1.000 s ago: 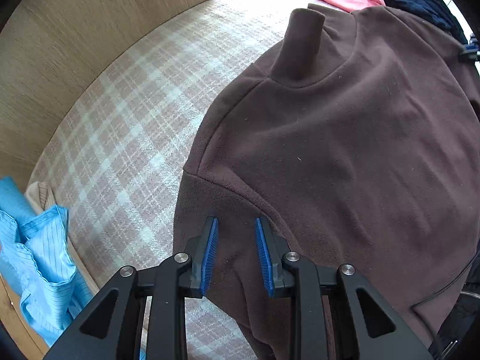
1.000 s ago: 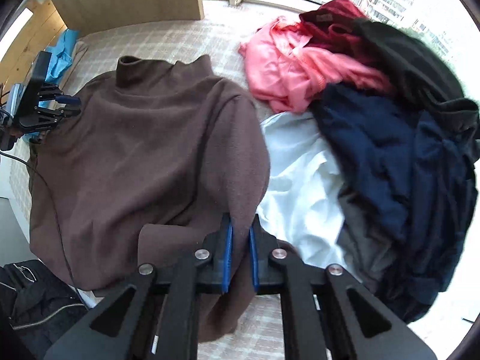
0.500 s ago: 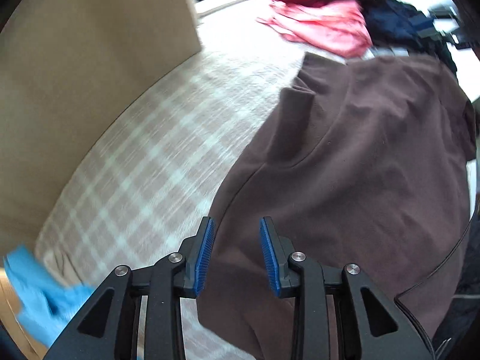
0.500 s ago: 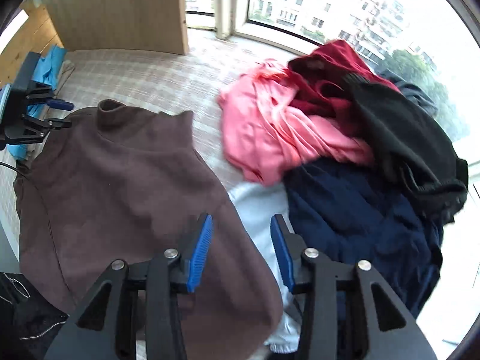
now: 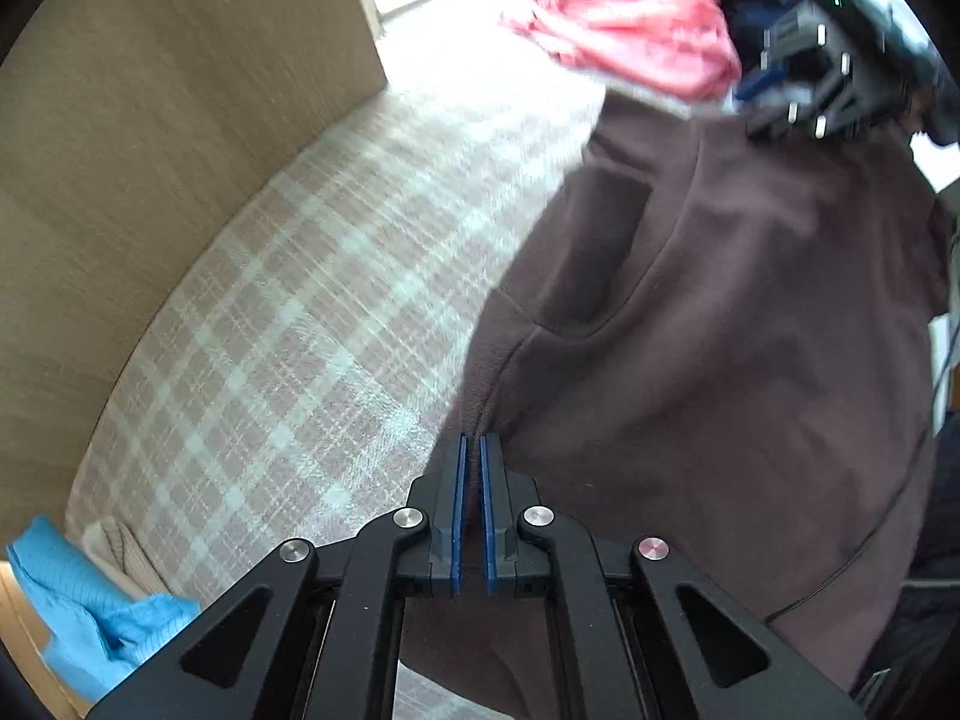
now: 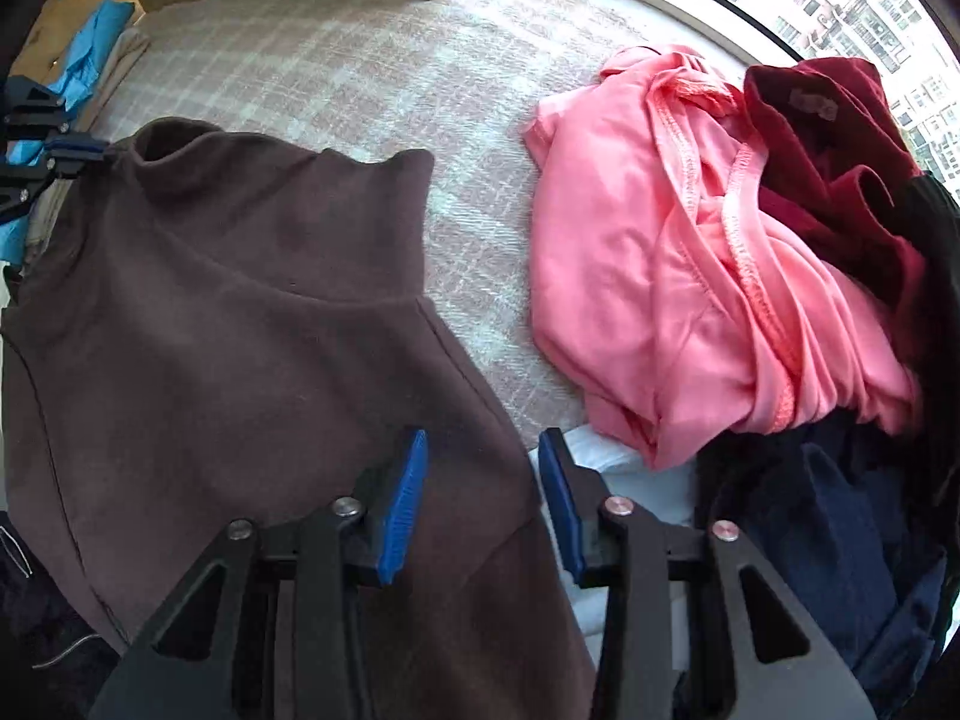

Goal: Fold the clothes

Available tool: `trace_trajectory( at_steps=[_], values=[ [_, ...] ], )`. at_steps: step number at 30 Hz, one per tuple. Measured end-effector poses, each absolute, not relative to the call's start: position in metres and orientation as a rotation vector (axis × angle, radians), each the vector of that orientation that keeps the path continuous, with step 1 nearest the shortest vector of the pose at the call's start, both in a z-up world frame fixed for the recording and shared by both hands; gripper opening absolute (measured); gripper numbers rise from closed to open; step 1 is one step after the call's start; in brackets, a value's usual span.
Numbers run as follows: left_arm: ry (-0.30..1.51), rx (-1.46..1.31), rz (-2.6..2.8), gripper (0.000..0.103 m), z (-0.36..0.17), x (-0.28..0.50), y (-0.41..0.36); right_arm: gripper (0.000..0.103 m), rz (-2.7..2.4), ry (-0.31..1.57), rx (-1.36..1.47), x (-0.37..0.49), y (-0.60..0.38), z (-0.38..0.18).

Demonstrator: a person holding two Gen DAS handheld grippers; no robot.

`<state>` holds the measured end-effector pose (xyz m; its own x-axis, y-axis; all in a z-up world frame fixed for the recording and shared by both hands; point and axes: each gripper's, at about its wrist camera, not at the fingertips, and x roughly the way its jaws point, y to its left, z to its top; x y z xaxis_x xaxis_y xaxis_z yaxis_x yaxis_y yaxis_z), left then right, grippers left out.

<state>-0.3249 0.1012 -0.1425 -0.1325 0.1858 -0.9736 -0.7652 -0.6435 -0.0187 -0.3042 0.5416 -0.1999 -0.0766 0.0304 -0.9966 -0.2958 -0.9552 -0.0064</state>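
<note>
Left wrist view: the left gripper, gaping half a second ago, is now clenched on the shoulder edge of the brown sweater, which spreads ahead and rightward over the plaid cover.

Right wrist view: the right gripper stays released, jaws wide, straddling the sweater's edge; its high collar lies ahead-left, a pink garment ahead-right.

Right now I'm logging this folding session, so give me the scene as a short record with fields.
surface: plaid bed cover
garment being folded: brown fleece top, spread flat, high collar toward the headboard
left gripper: shut on the brown fleece top at its left shoulder edge
right gripper: open, above the top's right side, holding nothing
unfolded pile: pink garment, dark red garment, navy garment
bed edge: blue cloth
</note>
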Motion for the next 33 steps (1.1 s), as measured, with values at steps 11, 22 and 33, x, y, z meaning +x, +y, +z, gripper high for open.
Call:
trace_trajectory(
  at_steps=[11,22,33],
  values=[
    [0.566,-1.495,1.98,0.016,-0.127,-0.352,0.104,0.033,2.122,0.409,-1.827,-0.31,0.555,-0.175],
    [0.704,-1.439,1.826,0.005,-0.157,-0.37,0.187,0.038,2.082,0.303,-1.938,-0.316,0.525,-0.196],
    [0.585,-1.331,2.001,0.005,-0.097,-0.397,0.154,0.009,2.125,0.2,-1.65,-0.349,0.532,-0.17]
  ],
)
